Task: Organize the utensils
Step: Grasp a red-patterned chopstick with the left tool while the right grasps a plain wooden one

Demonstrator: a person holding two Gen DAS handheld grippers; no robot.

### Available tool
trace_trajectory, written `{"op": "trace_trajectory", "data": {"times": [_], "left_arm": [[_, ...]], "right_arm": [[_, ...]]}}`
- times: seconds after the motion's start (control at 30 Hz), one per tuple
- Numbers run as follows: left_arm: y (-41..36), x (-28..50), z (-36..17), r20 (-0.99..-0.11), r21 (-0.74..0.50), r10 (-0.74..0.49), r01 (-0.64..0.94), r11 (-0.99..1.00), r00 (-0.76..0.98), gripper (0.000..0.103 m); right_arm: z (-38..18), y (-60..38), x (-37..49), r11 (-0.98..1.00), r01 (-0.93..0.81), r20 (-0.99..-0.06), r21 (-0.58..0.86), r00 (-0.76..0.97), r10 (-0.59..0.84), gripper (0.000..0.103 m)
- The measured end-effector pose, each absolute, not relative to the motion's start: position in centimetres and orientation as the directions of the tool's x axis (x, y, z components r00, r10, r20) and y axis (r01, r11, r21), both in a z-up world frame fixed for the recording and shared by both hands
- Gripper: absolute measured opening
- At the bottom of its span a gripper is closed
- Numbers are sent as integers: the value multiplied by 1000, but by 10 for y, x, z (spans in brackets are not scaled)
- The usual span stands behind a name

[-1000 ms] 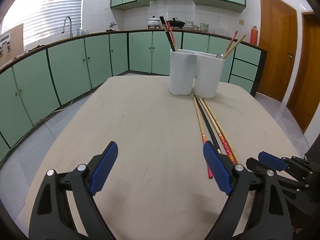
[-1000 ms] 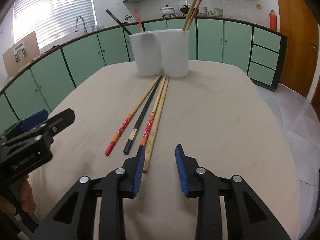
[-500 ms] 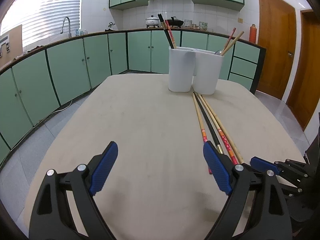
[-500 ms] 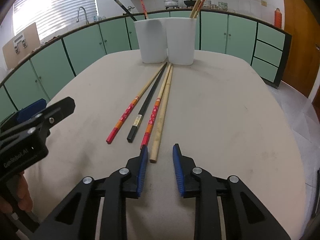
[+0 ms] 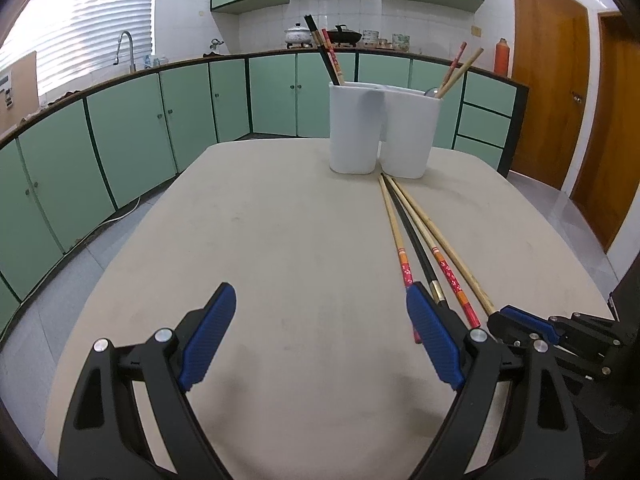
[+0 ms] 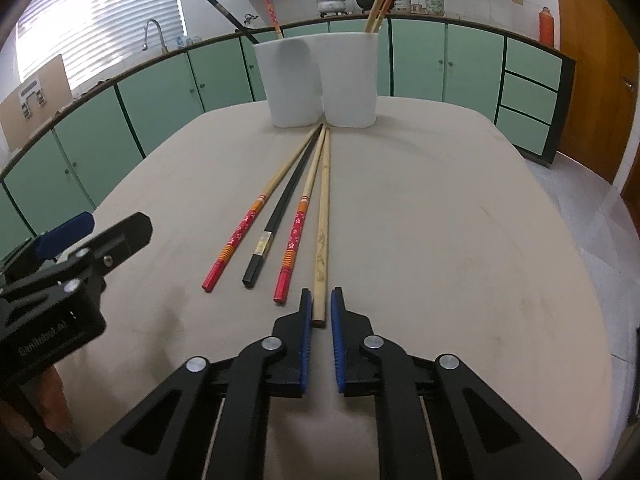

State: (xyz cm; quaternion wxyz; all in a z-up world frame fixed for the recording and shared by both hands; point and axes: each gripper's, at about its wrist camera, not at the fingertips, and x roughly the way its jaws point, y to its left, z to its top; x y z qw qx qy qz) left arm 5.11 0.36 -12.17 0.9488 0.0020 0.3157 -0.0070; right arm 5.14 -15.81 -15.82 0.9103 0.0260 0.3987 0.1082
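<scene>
Several chopsticks lie side by side on the beige table [image 6: 440, 220]: two red-patterned ones [image 6: 236, 240] [image 6: 294, 236], a black one [image 6: 280, 216] and a plain bamboo one [image 6: 322, 216]. My right gripper [image 6: 320, 300] is narrowly open, its pads on either side of the bamboo chopstick's near end, not clamped. My left gripper [image 5: 320, 312] is wide open and empty, left of the chopsticks [image 5: 424, 248]. A white double holder [image 6: 320, 80] [image 5: 380, 128] with chopsticks in it stands at the far end.
The left gripper's body [image 6: 60, 280] shows at the left of the right wrist view; the right gripper [image 5: 560, 332] shows at the lower right of the left wrist view. Green cabinets surround the table; wooden doors [image 5: 552, 92] stand at the right.
My right gripper has moved forward and narrowed, so its pads now flank the bamboo chopstick's near end. My left gripper stays wide open and has edged forward a little.
</scene>
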Motion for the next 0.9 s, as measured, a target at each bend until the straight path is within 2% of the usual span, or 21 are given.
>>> {"op": "trace_trajectory", "data": {"times": [0.03,0.53,0.9], "left_arm": [[2,51,-122,-599,1,-13,17,1000,800,85],[-20,59,-128,-633,-34,-64,55,998,771,84],[-35,66,-145,-698,-60,-91,69,996,711,67]], "right_arm": [[-158,-159,52,975,-174,-720,135,659,217,7],[-149,-195,50,985,-91,-683,148,711,168,7],[-147,-202,51,980,-97,-672,173,716,189,7]]}}
